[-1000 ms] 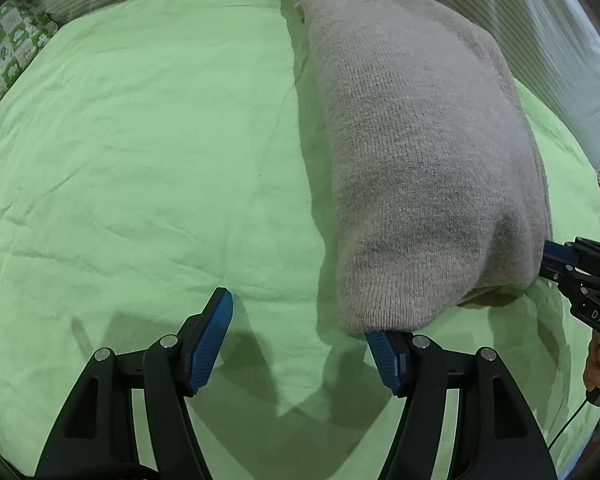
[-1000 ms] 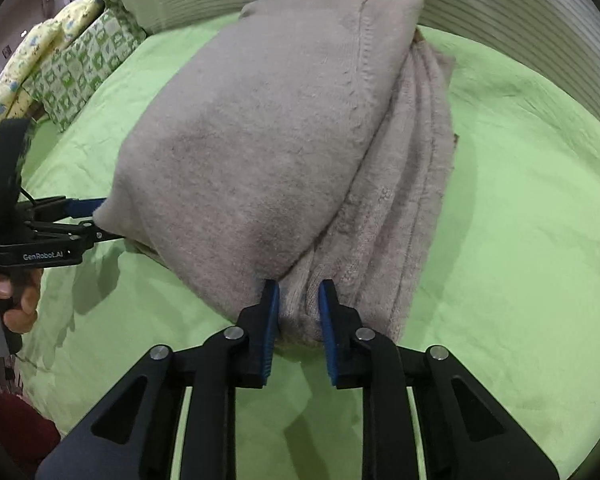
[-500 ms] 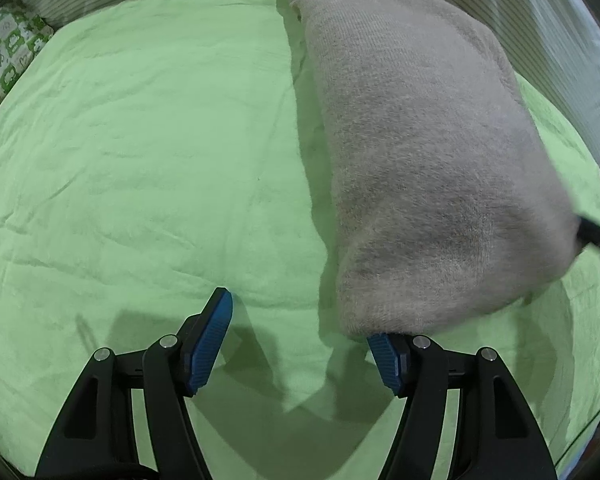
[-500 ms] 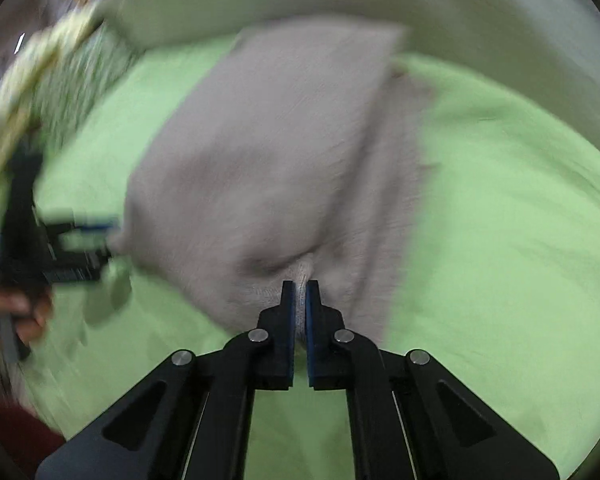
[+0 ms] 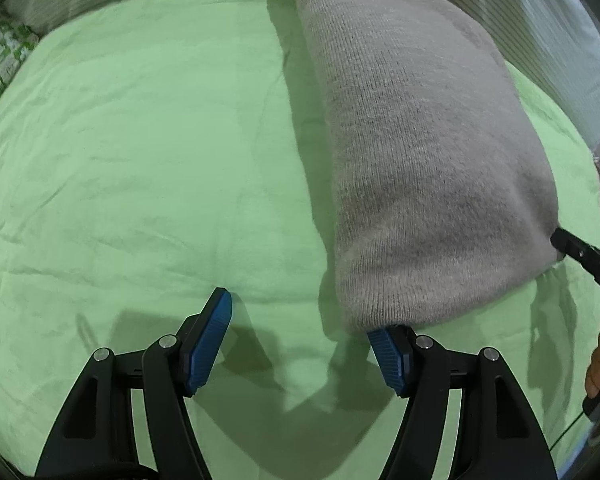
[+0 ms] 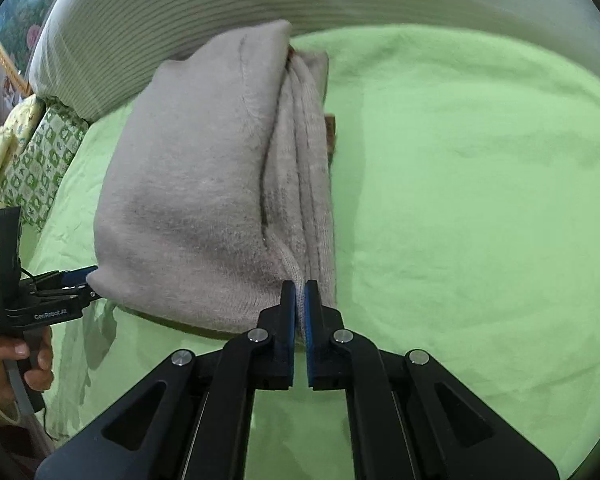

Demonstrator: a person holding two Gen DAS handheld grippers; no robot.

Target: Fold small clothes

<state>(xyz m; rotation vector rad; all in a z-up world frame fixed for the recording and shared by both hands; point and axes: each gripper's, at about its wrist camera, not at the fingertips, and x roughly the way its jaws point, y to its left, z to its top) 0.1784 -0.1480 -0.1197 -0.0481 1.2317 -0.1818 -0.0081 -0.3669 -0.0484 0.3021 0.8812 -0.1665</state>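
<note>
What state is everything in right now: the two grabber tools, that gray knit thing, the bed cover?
Left gripper: open, one fingertip under the sweater's corner.
Right gripper: shut on the sweater's edge.
Gray sweater: folded in layers, near end lifted.
Green sheet: spread flat, lightly wrinkled.

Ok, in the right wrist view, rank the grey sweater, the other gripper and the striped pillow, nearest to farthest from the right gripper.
1. grey sweater, pinched at the right gripper.
2. left gripper, at the sweater's left corner.
3. striped pillow, far edge.
</note>
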